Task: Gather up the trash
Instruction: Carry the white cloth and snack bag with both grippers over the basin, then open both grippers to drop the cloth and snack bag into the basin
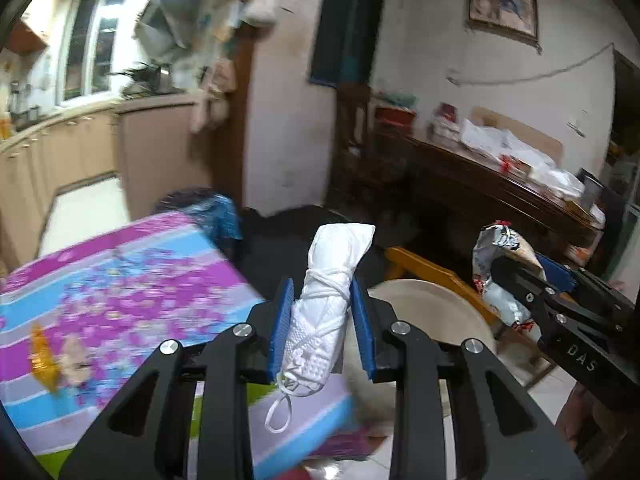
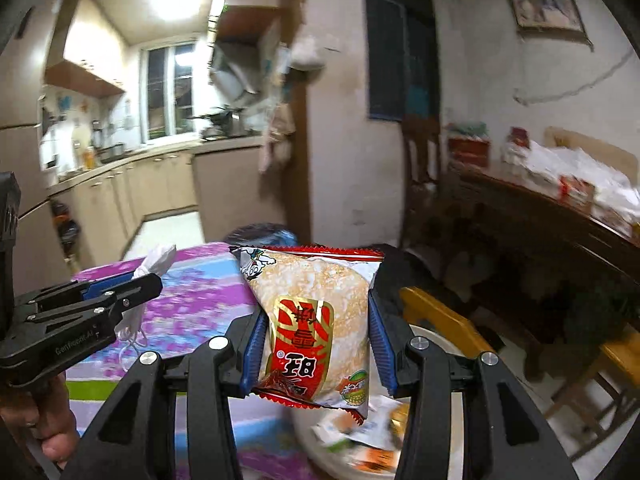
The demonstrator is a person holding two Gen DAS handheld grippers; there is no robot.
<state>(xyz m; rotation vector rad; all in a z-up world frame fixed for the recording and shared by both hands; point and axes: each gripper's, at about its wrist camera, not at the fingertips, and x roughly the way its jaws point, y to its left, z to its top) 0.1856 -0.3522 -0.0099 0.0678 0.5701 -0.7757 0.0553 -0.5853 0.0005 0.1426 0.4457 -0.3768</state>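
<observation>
On the left, the table (image 1: 100,280) carries a cloth with pink, blue and grey stripes. The left gripper (image 1: 322,320) has its 2 blue pads pressed on a rolled white face mask (image 1: 328,292), tied with its own cord, held above the table edge. Its side shows the writing "GenRobot.AI" in the right wrist view. Below stands a cream bin (image 2: 460,408) with wrappers inside. The right gripper (image 2: 318,332) is closed on a snack packet (image 2: 316,320), red and white with Chinese characters. Its body reads "DAS" in the left wrist view.
</observation>
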